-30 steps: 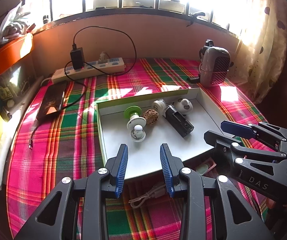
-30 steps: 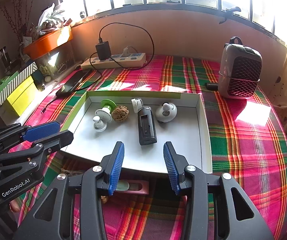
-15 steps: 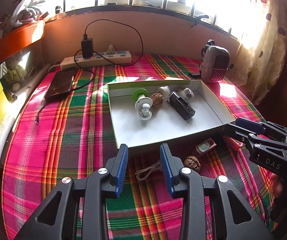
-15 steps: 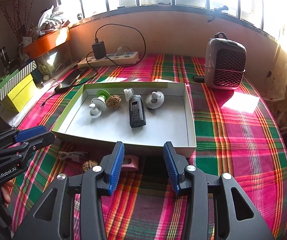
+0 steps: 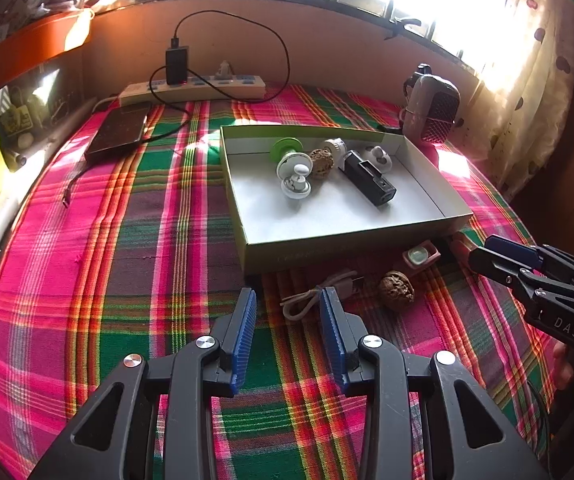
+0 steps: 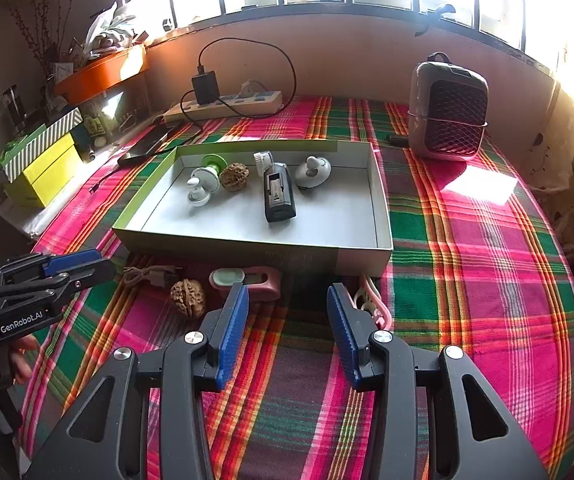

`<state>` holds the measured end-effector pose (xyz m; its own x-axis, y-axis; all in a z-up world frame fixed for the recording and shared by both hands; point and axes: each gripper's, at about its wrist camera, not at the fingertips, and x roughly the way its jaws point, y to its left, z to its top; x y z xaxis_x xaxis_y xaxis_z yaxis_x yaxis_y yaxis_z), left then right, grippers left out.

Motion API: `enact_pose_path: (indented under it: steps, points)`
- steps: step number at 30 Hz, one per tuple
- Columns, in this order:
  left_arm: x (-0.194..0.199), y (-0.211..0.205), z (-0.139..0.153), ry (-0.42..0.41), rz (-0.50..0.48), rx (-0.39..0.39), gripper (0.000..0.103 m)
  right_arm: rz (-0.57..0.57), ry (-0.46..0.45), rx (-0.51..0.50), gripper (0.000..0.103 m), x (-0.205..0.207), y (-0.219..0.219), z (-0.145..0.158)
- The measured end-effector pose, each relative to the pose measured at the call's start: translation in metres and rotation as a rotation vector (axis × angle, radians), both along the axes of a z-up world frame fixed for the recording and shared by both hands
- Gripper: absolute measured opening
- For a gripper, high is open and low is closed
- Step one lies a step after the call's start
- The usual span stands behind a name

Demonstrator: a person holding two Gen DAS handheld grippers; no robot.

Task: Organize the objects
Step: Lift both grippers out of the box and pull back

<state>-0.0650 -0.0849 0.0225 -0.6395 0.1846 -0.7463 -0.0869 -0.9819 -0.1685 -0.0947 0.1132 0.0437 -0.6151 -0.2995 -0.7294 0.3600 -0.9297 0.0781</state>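
A shallow white box (image 5: 419, 162) (image 6: 381, 196) sits on the plaid cloth and holds a black device (image 5: 369, 178) (image 6: 278, 196), a walnut (image 5: 321, 162) (image 6: 234, 176), white and green suction hooks (image 5: 295, 178) (image 6: 203, 186) and other small white pieces. In front of the box lie a coiled white cable (image 5: 311, 300) (image 6: 149, 274), a loose walnut (image 5: 397, 290) (image 6: 187, 296), a pink case (image 5: 421, 256) (image 6: 247, 280) and a pink clip (image 6: 373, 300). My left gripper (image 5: 288, 312) is open and empty just before the cable. My right gripper (image 6: 287, 308) is open and empty before the pink case.
A grey heater (image 5: 433, 108) (image 6: 447, 112) stands at the back right. A power strip with a charger (image 5: 191, 88) (image 6: 227, 102) and a phone (image 5: 121, 132) lie at the back left. Yellow boxes (image 6: 43, 164) and an orange planter (image 6: 101, 72) line the left ledge.
Both grippers have pulled back from the box toward the near side, so the cable, walnut, pink case and clip in front of it have come into view. Both stay open.
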Motion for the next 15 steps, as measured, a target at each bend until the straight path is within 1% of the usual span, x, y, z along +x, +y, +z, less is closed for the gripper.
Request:
enact_pose_path:
  steps: [3, 6, 15]
  points:
    - [-0.004, 0.005, -0.003, 0.003, -0.035, -0.016, 0.031, 0.015, -0.002, -0.001, 0.043, 0.004, -0.003, -0.001]
    - [-0.009, 0.004, -0.006, 0.003, -0.031, -0.018, 0.031, 0.023, -0.002, 0.0, 0.043, 0.006, -0.006, -0.002]
    - [-0.021, 0.011, -0.015, -0.017, -0.081, -0.031, 0.032, 0.028, -0.014, 0.008, 0.043, 0.007, -0.01, -0.006]
